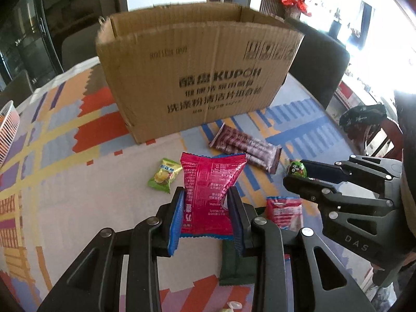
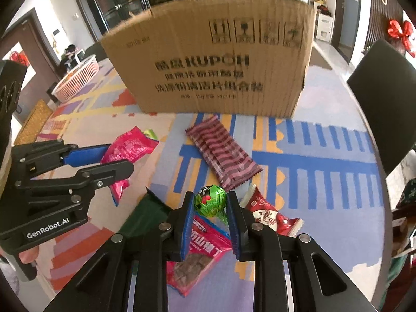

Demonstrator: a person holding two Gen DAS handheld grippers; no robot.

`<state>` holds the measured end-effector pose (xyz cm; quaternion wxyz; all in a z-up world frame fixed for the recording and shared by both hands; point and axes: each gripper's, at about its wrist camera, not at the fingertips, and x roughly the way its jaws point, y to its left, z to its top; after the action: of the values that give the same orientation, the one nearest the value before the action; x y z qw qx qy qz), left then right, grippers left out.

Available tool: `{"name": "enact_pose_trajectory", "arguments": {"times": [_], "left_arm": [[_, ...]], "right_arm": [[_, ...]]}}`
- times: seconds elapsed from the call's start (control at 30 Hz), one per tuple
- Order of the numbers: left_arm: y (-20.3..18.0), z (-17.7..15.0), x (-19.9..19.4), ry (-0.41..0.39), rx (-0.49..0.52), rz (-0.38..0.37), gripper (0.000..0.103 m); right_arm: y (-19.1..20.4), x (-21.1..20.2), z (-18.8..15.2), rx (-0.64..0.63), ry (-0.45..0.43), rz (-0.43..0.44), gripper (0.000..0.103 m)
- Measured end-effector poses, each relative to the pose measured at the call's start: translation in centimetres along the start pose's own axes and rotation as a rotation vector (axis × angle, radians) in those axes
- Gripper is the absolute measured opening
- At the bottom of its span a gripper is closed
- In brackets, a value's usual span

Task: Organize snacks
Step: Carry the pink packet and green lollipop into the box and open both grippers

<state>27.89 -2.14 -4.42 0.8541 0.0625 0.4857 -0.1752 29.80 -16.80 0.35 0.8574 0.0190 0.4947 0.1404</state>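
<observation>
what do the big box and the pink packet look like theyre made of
Box: brown corrugated cardboard, matte; vertical flute ridges and a ragged top edge show. Pink packet: thin glossy plastic film, probably; it shines, creases, and has crimped sealed ends.

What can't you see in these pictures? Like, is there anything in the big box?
- Inside of the cardboard box: both views look at its tall front wall, so its contents stay hidden.
- Dark green packet: partly behind the right gripper holding the green ball candy.
- Red packet with brown pieces: gripper fingers cover part of it.
- Small print on the pink snack bag in the left gripper: too blurry to read.
</observation>
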Motion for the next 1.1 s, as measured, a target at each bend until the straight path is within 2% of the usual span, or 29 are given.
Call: {"name": "enact_pose_trajectory", "arguments": {"times": [0.27, 0.63, 0.83, 1.1], "left_arm": [[-0.5, 1.6, -4.4, -0.103, -0.025, 0.001, 0.033], [-0.8, 5.8, -9.6, -0.237, -0.021, 0.022, 0.033], [-0.6, 8.4, -10.8, -0.277, -0.02, 0.035, 0.033], [0.2, 11.6, -10.5, -0.281, -0.042, 0.04, 0.033]], "right_arm": [[0.8, -5.2, 1.8, -0.017, -0.136, -0.011, 0.026], [1.3, -11.2, 6.7, -0.031, -0.303, -0.017, 0.026], [1.3, -13.0, 8.9, -0.045, -0.345, -0.019, 0.026], [0.7, -13.4, 12.2, -0.03, -0.354, -0.01, 0.026]]}}
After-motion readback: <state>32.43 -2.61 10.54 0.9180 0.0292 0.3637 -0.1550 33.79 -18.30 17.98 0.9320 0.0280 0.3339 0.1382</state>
